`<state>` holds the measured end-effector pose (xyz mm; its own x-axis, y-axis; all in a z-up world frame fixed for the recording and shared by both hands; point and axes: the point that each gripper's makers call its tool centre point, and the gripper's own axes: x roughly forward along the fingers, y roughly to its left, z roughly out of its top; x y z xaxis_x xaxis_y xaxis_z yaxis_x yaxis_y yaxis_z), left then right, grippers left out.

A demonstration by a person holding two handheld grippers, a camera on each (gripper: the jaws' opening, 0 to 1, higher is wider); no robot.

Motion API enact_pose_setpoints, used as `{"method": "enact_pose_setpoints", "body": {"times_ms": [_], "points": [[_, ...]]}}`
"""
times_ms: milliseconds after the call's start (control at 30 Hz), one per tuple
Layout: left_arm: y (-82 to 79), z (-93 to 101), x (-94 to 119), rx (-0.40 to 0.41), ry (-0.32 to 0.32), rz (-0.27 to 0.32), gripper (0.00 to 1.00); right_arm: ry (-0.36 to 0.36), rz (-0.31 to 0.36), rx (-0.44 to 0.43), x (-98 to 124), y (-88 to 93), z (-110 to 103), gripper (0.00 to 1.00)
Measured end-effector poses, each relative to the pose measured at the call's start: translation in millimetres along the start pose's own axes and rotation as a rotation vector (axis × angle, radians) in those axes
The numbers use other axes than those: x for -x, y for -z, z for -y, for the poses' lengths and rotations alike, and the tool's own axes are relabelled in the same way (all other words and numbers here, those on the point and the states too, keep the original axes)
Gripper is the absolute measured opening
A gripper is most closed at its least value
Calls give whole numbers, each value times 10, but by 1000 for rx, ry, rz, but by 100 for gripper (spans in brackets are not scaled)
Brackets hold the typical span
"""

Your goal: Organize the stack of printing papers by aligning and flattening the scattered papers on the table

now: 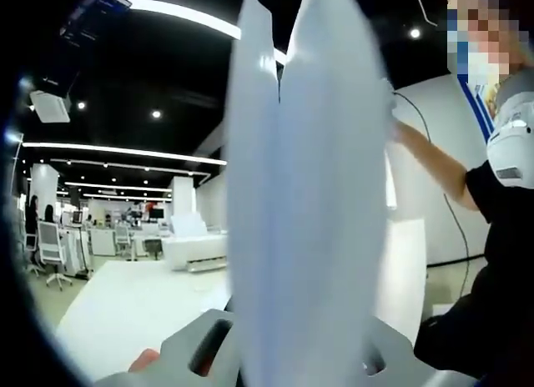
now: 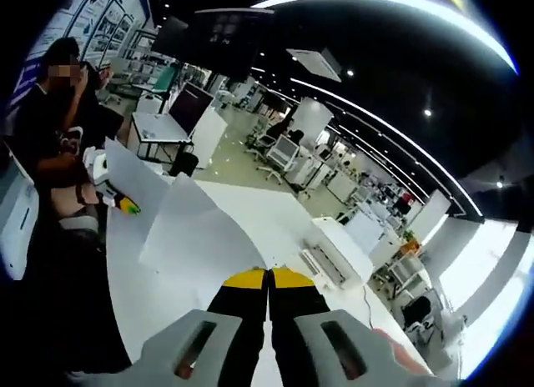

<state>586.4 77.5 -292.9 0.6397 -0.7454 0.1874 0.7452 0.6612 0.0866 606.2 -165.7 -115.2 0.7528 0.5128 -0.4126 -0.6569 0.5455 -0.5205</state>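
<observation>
A stack of white printing papers (image 1: 309, 203) stands upright and bowed in the left gripper view, rising from between my left gripper's (image 1: 288, 345) grey jaws, which are shut on its lower edge. The sheets hide the fingertips. A person's arm (image 1: 434, 166) reaches to the stack's right edge. In the right gripper view the papers (image 2: 192, 228) spread away from my right gripper (image 2: 269, 278). Its yellow-tipped jaws are pressed together on the near corner. At the sheets' far side, the left gripper (image 2: 113, 187) shows its yellow tip. The stack hangs above the white table (image 2: 275, 208).
A white printer-like box (image 2: 334, 253) sits on the table to the right of the papers. The person holding the grippers stands close (image 2: 50, 128). Office chairs and desks (image 1: 54, 253) fill the room beyond, with a white wall panel (image 1: 442, 178) nearby.
</observation>
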Motion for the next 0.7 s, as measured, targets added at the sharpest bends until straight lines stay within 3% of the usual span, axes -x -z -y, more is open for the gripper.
{"method": "enact_pose_setpoints", "body": {"times_ms": [333,700], "points": [[-1,13,-15,0,7,3,6,-61,-62,75,-142,-82,-300,0],[13,27,-21,2,10,-1,6,-133,-128,135,-446,-149,-606,0]]}}
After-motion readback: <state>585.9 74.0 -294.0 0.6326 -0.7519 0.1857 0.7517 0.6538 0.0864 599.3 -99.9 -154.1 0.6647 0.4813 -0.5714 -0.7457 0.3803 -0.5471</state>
